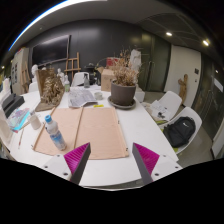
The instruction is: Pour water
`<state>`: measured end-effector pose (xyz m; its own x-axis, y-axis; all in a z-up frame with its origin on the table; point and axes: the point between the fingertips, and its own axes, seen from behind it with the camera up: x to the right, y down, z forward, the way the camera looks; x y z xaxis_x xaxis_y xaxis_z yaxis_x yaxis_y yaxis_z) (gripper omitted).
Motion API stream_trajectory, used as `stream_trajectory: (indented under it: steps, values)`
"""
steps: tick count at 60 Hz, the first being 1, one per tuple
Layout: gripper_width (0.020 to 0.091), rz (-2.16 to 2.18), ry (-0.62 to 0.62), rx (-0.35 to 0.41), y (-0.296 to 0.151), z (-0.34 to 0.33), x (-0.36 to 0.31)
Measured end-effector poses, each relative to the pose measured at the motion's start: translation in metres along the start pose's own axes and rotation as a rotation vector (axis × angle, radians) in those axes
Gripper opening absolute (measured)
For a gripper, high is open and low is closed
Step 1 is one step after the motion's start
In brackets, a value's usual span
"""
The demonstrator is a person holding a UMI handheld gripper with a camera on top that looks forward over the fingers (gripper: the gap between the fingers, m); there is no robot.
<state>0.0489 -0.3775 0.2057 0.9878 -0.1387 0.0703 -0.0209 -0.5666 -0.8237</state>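
Note:
A clear plastic water bottle (pixel 54 132) with a blue cap and a pink label lies tilted on the left tan placemat (pixel 62 128), ahead of my left finger and to its left. My gripper (pixel 112 160) hovers above the near edge of the white table (pixel 110 168), open, with only bare tabletop between its magenta pads (pixel 146 157). I see no cup or glass that I can make out.
A second tan placemat (pixel 101 130) lies just beyond the fingers. A potted dry plant (pixel 123 88) stands at the table's far side and a dried bouquet (pixel 50 88) at the far left. White chairs (pixel 168 105) and a black bag (pixel 180 131) stand at the right.

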Motion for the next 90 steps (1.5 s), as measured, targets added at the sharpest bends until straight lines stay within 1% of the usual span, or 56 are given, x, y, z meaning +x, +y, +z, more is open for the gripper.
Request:
stream_trajectory:
  steps: [6, 12, 22, 29, 35, 41, 56, 58, 59, 62, 65, 66, 68, 74, 76, 78, 79, 80, 85, 90]
  values:
    - [0.0858, 0.0, -0.018, -0.005, 0.004, -0.001, -0.013]
    - [0.0858, -0.002, -0.047, -0.004, 0.012, -0.003, -0.043]
    - [0.086, -0.014, -0.127, 0.01, 0.027, -0.003, -0.115]
    - [0.0863, -0.037, -0.175, 0.05, 0.032, 0.008, -0.171]
    - [0.0863, -0.059, -0.195, 0.09, 0.033, 0.032, -0.214]
    - [0.0861, -0.067, -0.179, 0.125, 0.03, 0.069, -0.241]
    - [0.085, -0.043, -0.11, 0.193, 0.023, 0.16, -0.272]
    - [0.0832, -0.039, -0.097, 0.196, 0.023, 0.17, -0.275]
    - [0.0809, -0.036, -0.093, 0.196, 0.024, 0.174, -0.276]
    - [0.0702, -0.026, -0.077, 0.205, 0.025, 0.182, -0.276]
    - [0.0572, -0.018, -0.059, 0.217, 0.024, 0.189, -0.273]
    - [0.0551, -0.015, -0.061, 0.224, 0.023, 0.189, -0.274]
    - [0.0541, -0.01, -0.062, 0.236, 0.022, 0.189, -0.276]
    - [0.046, -0.011, -0.052, 0.247, 0.021, 0.188, -0.277]
    - [0.0418, -0.017, -0.052, 0.246, 0.021, 0.188, -0.278]
    - [0.0392, -0.027, -0.054, 0.246, 0.022, 0.188, -0.279]
    - [0.0392, -0.032, -0.054, 0.243, 0.021, 0.188, -0.28]
    - [0.0372, -0.038, -0.055, 0.241, 0.021, 0.188, -0.28]
    - [0.037, -0.066, -0.046, 0.217, 0.021, 0.188, -0.283]
    - [0.0372, -0.114, -0.007, 0.214, 0.012, 0.185, -0.28]
